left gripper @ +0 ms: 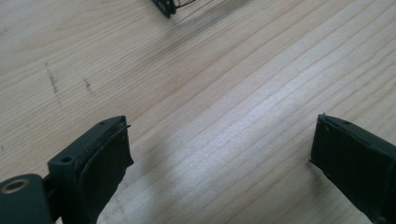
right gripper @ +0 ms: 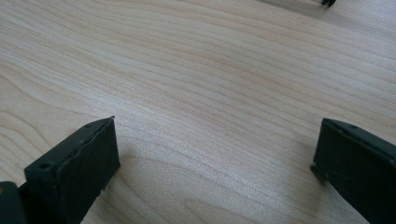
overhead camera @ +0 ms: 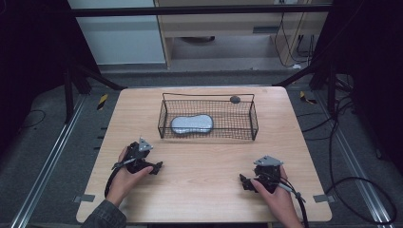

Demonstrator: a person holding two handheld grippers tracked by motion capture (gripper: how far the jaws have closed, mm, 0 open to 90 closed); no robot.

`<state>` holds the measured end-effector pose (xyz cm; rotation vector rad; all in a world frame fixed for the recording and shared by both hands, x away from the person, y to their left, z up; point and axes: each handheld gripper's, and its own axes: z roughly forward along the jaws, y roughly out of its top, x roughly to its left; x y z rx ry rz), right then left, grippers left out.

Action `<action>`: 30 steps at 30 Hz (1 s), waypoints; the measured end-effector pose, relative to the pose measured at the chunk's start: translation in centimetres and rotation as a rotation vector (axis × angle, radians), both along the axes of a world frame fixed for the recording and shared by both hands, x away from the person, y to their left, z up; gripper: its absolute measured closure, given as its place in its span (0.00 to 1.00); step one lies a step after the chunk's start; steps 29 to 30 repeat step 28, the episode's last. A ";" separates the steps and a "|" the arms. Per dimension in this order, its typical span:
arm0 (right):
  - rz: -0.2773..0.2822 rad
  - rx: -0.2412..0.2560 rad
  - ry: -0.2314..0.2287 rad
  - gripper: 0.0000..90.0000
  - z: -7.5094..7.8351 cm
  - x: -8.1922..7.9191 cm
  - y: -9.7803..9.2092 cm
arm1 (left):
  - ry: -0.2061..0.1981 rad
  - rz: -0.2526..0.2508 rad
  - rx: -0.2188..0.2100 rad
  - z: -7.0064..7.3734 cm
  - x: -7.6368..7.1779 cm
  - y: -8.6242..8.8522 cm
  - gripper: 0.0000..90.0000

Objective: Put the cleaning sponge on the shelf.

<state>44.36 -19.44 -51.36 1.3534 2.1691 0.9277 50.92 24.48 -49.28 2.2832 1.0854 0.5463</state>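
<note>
A pale wooden surface (overhead camera: 204,190) carries a black wire basket (overhead camera: 247,124) holding a grey oblong pad (overhead camera: 192,124). Nearer the person than the basket, the left tool (overhead camera: 156,167) and right tool (overhead camera: 244,182) rest spread wide, empty. Grey floor and cables surround it.

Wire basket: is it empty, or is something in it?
Not empty. The high view shows a silver-grey peanut-shaped object lying flat on the floor of the wire basket, toward its left end.

A black wire basket (overhead camera: 207,117) stands on the wooden table (overhead camera: 204,190), beyond both tools. A grey oblong object (overhead camera: 191,124) lies inside, toward its left.
</note>
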 end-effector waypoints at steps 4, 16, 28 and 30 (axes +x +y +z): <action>-0.001 0.003 0.002 0.00 0.0 0.0 0.0 | 0.009 0.019 -0.033 -0.4 0.4 0.7 0.04; -0.001 0.003 0.003 0.00 0.0 0.0 0.0 | 0.000 0.023 -0.127 -1.3 0.8 1.7 0.00; -0.001 0.002 0.002 0.00 0.0 0.0 0.0 | -0.022 0.022 -0.146 -1.6 0.7 1.9 0.00; -0.001 0.002 0.002 0.00 0.0 0.0 0.0 | -0.022 0.022 -0.146 -1.6 0.7 1.9 0.00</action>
